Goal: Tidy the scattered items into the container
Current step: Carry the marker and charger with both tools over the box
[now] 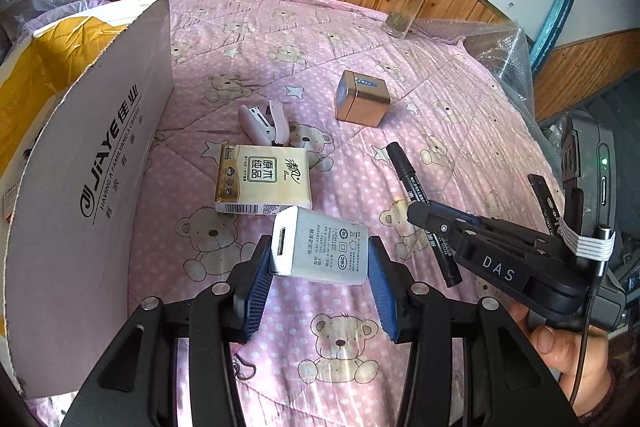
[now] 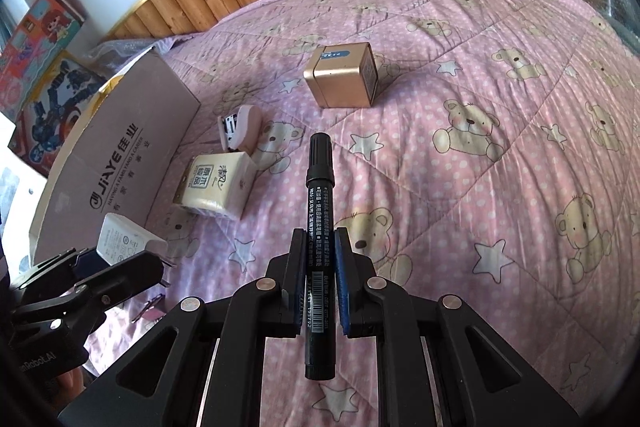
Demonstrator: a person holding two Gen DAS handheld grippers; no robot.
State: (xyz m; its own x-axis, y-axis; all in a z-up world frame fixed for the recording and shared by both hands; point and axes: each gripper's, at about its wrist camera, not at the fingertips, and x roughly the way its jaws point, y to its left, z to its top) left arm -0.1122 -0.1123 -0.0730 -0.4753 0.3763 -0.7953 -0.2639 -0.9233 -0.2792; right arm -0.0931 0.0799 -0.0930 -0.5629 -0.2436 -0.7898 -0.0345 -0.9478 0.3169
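Note:
My left gripper [image 1: 320,251] is shut on a white USB charger [image 1: 320,249], held above the pink quilt beside the cardboard box [image 1: 100,163]. My right gripper [image 2: 318,241] is shut on a black marker [image 2: 319,195] that points forward along its fingers; the same marker [image 1: 404,171] shows at the right of the left wrist view. On the quilt lie a tissue pack [image 1: 262,183], a pink stapler [image 1: 266,121] and a gold cube tin [image 1: 360,99]. The box stands open at the left, its white flap raised.
A glass jar [image 1: 406,7] with a metal lid stands at the far edge by the wooden wall panel. Bubble wrap [image 1: 500,51] lies along the right side. A small metal clip [image 2: 146,309] rests near the left gripper. A person's hand [image 1: 568,347] holds the right gripper.

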